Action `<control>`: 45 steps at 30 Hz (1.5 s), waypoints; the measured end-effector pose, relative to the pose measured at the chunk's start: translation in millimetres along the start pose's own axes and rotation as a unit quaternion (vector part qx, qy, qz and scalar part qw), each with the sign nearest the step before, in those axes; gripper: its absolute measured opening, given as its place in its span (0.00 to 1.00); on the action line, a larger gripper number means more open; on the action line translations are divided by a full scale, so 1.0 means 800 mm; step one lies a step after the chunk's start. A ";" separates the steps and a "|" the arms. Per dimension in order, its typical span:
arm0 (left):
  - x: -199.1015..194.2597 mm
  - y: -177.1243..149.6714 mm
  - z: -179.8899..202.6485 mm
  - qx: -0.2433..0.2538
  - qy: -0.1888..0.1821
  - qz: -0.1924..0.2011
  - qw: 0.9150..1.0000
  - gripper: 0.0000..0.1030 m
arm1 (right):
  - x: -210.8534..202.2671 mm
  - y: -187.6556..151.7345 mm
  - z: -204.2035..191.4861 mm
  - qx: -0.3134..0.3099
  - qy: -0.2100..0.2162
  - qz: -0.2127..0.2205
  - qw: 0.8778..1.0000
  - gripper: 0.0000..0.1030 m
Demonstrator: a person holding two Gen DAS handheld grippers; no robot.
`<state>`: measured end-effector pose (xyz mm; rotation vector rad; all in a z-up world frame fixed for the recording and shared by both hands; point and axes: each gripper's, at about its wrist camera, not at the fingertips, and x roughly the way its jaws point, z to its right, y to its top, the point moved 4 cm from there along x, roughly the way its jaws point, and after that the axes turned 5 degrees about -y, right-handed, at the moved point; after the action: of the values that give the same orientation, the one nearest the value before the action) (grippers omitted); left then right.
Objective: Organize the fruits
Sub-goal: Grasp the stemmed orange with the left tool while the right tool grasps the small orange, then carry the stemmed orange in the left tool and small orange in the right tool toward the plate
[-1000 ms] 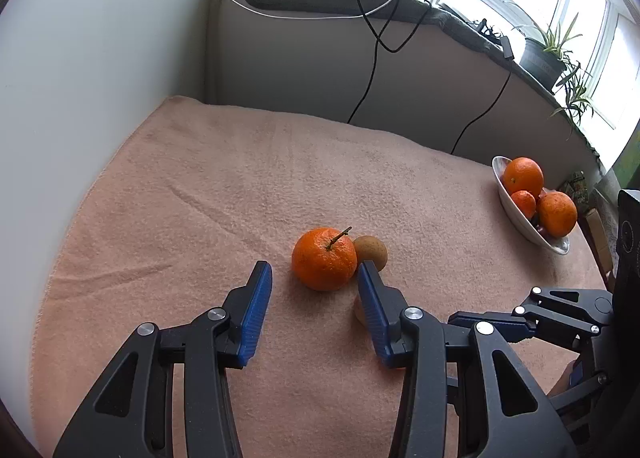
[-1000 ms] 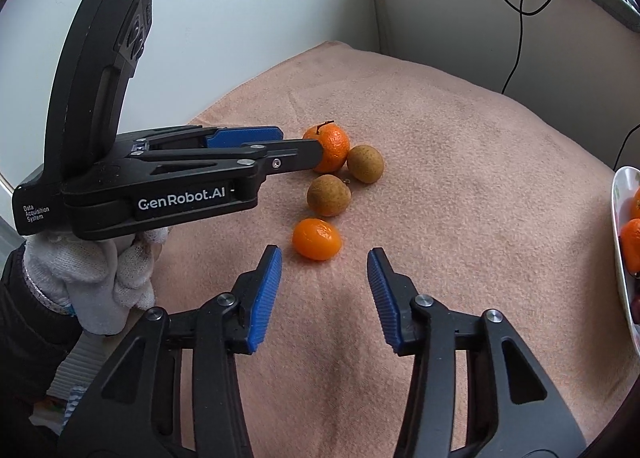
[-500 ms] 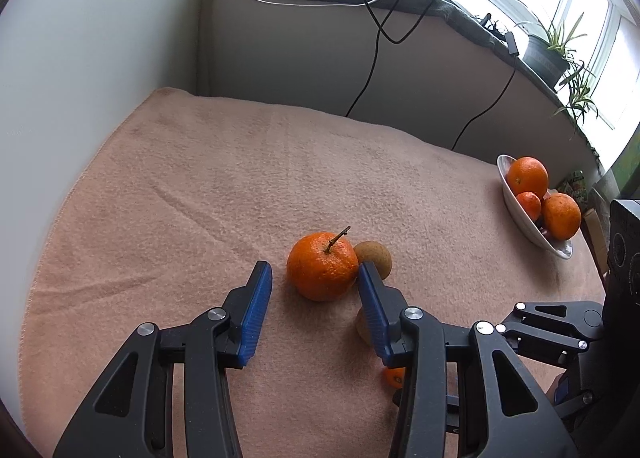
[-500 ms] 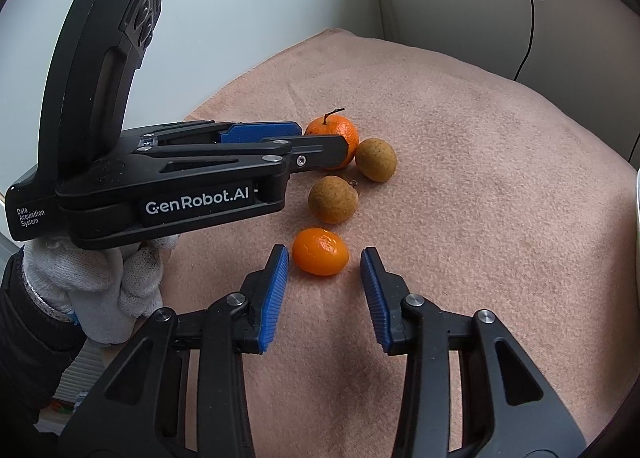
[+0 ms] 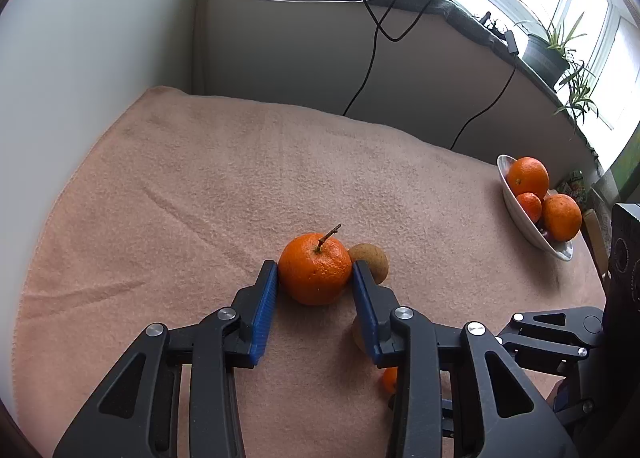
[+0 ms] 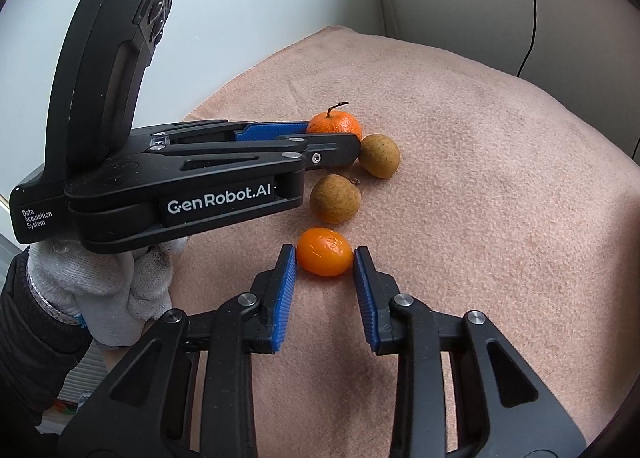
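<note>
Both closed in over the last second: left hand-held gripper (image 5: 315, 278) now pinching the round stemmed orange tangerine (image 5: 315, 273), right hand-held gripper (image 6: 325, 260) narrowed around the small glossy orange kumquat (image 6: 325, 252), pads barely touching. Probably lifts next, toward the white ceramic bowl (image 5: 530, 232) far right. Counted: two brown round fruits (image 6: 335, 198) beyond the right pads, three oranges in the bowl, all on the peach-cloth counter (image 5: 200, 198).
</note>
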<state>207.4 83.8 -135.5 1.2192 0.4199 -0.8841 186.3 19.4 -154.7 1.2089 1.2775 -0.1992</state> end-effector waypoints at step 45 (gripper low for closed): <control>-0.014 0.028 0.146 0.083 -0.053 0.041 0.994 0.34 | -0.154 -0.034 0.102 0.064 -0.052 0.093 0.992 0.29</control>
<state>198.2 -19.6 -75.8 1.3262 0.2127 -0.9219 172.9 -113.7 -86.9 1.4003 1.0680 -0.2083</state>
